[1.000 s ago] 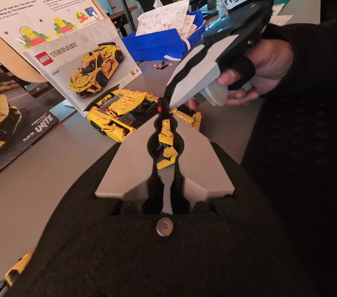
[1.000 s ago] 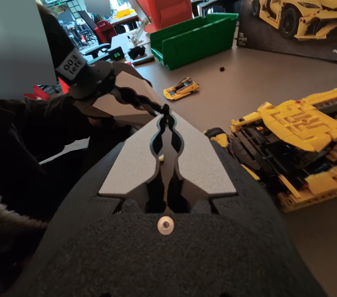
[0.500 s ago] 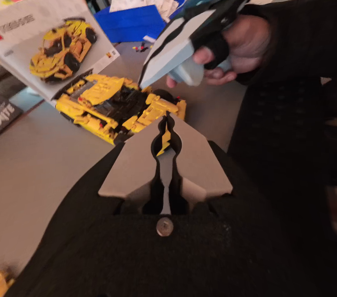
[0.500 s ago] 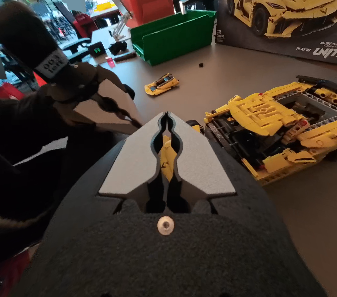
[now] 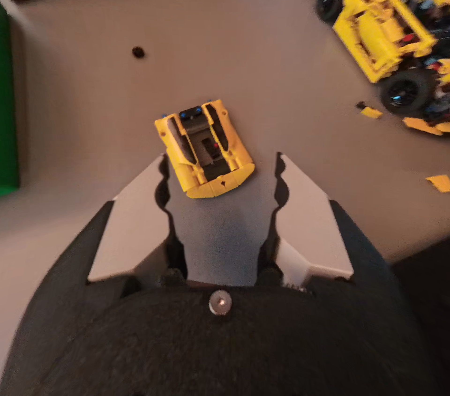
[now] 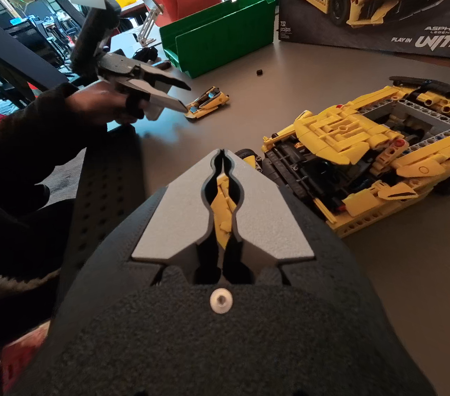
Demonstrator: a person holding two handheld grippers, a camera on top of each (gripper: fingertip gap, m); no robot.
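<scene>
Yellow hood panel (image 5: 205, 147) between the wide-spread left gripper (image 5: 220, 158) tips; right gripper (image 6: 222, 151) closed, holding nothing visible.

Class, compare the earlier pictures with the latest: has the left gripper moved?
Yes. The left gripper has swung from beside the right gripper toward the green bin, now open at the small yellow panel.

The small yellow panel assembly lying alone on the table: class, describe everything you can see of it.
The small yellow panel assembly is built of plastic bricks: yellow outer panels flanking a dark central strip, with blue pins at its far end. It lies flat on the grey table, apart from the large yellow car. The open left gripper hovers at its near end, one finger close by its edge; contact is unclear.
</scene>
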